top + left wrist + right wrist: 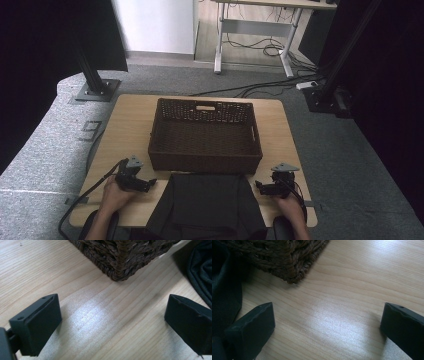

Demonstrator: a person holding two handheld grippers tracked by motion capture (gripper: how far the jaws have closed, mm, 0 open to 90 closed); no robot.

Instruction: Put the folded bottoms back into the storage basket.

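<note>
Where it passes the table edge, the black cloth [205, 205] is cut off.

Left gripper [112, 322] fingers [37, 325] spread wide over bare table [95, 315], near basket corner [120, 262] and dark cloth [200, 267].

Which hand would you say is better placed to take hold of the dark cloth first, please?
Neither clearly. The left gripper and right gripper flank the dark cloth, both open and aimed inward. In the gripper views each has cloth beside one jaw. Probably both together.
</note>
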